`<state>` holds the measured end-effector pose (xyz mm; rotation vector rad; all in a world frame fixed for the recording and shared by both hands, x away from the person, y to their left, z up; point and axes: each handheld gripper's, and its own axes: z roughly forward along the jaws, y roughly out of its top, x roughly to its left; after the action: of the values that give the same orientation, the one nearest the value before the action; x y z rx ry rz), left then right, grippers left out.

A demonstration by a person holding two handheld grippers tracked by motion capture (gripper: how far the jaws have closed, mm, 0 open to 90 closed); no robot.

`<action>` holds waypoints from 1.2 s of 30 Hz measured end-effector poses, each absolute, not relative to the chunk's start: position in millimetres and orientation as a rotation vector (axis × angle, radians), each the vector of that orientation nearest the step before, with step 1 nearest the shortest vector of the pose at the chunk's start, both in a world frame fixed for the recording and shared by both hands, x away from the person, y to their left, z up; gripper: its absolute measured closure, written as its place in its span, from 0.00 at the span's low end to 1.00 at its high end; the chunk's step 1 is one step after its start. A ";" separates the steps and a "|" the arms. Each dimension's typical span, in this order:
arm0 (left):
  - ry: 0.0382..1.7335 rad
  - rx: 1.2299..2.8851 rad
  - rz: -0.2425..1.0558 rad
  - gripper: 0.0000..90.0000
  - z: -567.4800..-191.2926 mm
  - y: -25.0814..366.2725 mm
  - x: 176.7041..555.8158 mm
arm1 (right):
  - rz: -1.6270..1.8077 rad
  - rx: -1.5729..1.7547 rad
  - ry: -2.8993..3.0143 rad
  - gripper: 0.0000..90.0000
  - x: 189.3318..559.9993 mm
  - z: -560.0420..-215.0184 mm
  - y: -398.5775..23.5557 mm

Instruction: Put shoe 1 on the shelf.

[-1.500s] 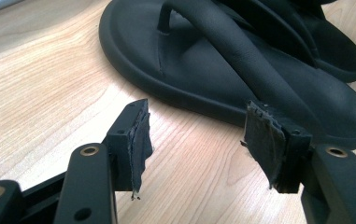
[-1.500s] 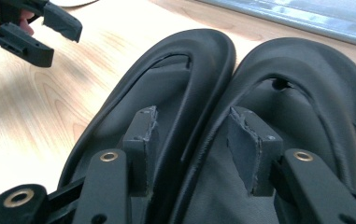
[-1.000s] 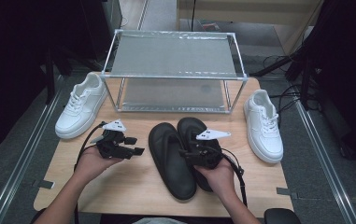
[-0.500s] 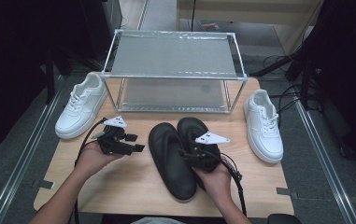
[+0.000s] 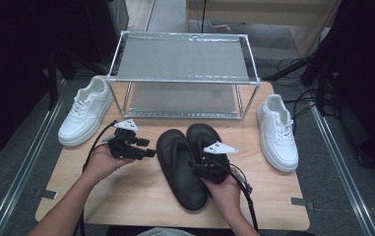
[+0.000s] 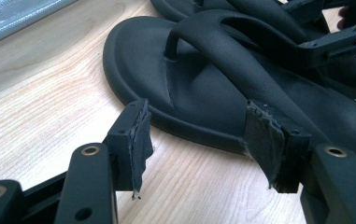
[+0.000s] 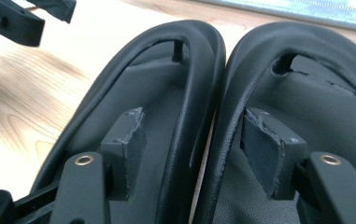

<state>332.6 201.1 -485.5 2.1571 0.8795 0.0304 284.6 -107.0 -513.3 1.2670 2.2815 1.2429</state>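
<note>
- 2 black flip-flops lie side by side, touching along their inner edges, at the near middle of the wooden table (image 5: 273, 206): the left flip-flop (image 5: 177, 169) and the right flip-flop (image 5: 202, 140), toes pointing far toward the wire-frame shelf rack (image 5: 185, 73).
- 1 white sneaker (image 5: 84, 118) sits at the far left of the table, and a second white sneaker (image 5: 277, 132) at the right; both stand well apart from the sandals.
- The left gripper (image 6: 199, 135) is released, jaws spread wide, hovering just left of the left flip-flop's outer rim, not touching it.
- The right gripper (image 7: 192, 135) is also open; its jaws stand over the pair, 1 above each footbed, with the 2 adjoining inner edges and straps between them.
- Handling judgement: the sandals look like light, soft moulded foam or rubber, flexible and slightly grippy, not fragile. They would likely bend if lifted by 1 end.
- Best hold, as I judge it: pinch the 2 touching inner rims together to carry both, or clamp 1 sole edge near mid-length. The thong strap (image 6: 241, 56) is also a fair hold, though the sandal would dangle.
</note>
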 end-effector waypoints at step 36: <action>0.906 2.140 0.031 0.49 -488.0 205.7 338.6 | 1.188 1.324 2.215 0.78 284.7 -526.8 -95.9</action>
<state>338.6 205.7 -488.0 2.1399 0.9061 0.0307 284.7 -95.9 -526.8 1.3235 2.2154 1.1877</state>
